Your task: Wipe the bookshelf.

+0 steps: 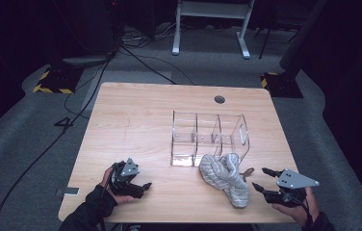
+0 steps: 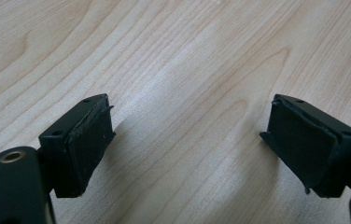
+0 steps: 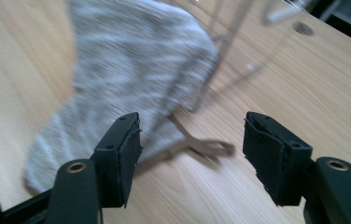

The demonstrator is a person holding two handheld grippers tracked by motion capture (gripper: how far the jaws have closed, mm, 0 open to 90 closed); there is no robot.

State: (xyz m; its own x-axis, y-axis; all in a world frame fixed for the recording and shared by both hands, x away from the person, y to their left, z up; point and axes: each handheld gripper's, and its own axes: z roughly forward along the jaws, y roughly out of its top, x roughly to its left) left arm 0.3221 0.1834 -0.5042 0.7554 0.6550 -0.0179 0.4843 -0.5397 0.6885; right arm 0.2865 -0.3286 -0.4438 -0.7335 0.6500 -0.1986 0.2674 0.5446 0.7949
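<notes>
Left gripper (image 1: 135, 186): lower left of frame, jaws wide apart, empty.
Right gripper (image 1: 265, 180): lower right, jaws wide apart, empty.
Grey socks (image 1: 225, 175): lower centre, against clear organizer (image 1: 208, 137).

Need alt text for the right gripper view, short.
The right gripper, jaws open and empty, points at a grey-and-white striped sock lying on a wooden table. A tan loop lies on the table between the jaws, and a clear organizer stands just behind the sock.
</notes>
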